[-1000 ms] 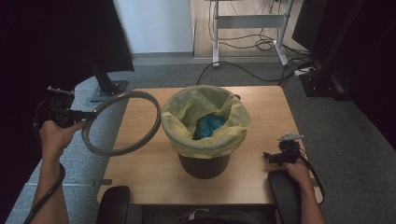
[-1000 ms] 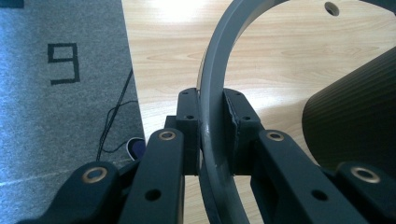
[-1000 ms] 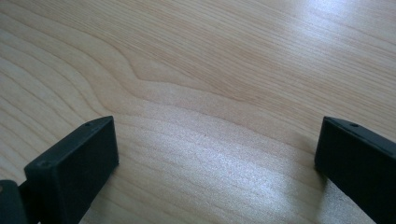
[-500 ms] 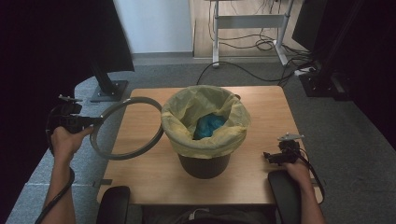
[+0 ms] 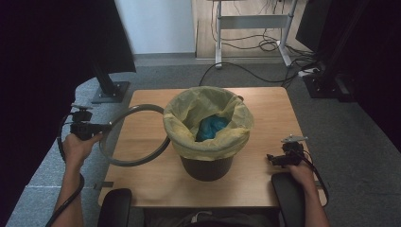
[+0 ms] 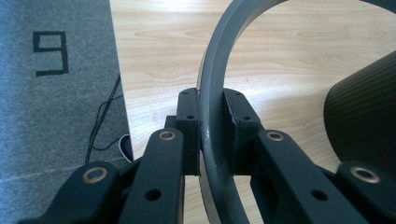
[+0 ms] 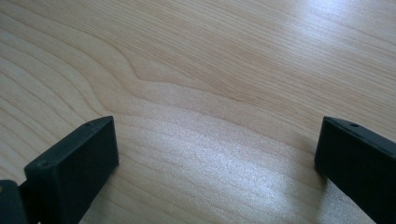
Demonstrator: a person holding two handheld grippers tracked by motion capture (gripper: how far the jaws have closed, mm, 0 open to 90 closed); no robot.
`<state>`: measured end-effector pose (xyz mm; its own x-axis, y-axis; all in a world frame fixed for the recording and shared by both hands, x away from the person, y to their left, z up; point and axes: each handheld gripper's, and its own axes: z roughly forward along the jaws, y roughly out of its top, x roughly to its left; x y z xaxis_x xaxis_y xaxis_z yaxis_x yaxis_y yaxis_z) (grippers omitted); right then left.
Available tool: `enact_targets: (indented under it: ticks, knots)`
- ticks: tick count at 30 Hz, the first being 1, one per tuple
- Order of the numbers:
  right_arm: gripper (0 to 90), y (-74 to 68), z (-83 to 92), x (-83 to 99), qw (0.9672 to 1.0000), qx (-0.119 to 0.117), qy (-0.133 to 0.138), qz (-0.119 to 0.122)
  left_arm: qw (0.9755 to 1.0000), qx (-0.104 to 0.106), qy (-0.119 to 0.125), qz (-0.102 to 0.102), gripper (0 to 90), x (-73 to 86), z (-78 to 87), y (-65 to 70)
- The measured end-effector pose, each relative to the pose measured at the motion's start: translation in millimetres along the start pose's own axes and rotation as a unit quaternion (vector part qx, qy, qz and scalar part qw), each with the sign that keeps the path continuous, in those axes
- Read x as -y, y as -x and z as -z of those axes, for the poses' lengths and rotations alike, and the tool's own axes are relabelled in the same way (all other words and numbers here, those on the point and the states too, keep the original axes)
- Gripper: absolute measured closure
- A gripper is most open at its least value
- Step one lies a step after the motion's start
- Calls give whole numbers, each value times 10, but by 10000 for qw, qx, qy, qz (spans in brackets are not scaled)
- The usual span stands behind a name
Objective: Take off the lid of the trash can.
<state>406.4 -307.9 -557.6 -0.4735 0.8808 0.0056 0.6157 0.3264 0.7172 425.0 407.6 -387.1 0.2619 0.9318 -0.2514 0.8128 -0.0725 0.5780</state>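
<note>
High view shows the light wooden counter (image 5: 265, 113) carrying a dark round bin (image 5: 206, 166) lined with a yellow plastic bag (image 5: 189, 113); blue crumpled material (image 5: 211, 127) lies inside. Beside the bin's left, a grey plastic ring (image 5: 124, 161) hangs over the counter's left part, clamped at its rim by the left gripper (image 6: 212, 128) fingers. The right gripper (image 7: 217, 154) rests low at the counter's right edge, fingers wide apart.

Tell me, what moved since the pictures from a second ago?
The left gripper, shut on the grey plastic ring, carried it rightward toward the black bin with the yellow bag; the ring's edge now reaches it. The bin and open right gripper stayed put.
</note>
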Motion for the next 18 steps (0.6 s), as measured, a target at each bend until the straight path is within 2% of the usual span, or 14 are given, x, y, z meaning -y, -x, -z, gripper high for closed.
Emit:
enact_targets:
  ticks: [13,18]
  knots:
    - [0,-1,-2,-2,10000,-1,1,-3,9999,58,-43,106,780,145,-276,-64]
    - [0,-2,-2,-2,10000,-2,1,-2,9999,-47,-99,96,780,198,-390,-90]
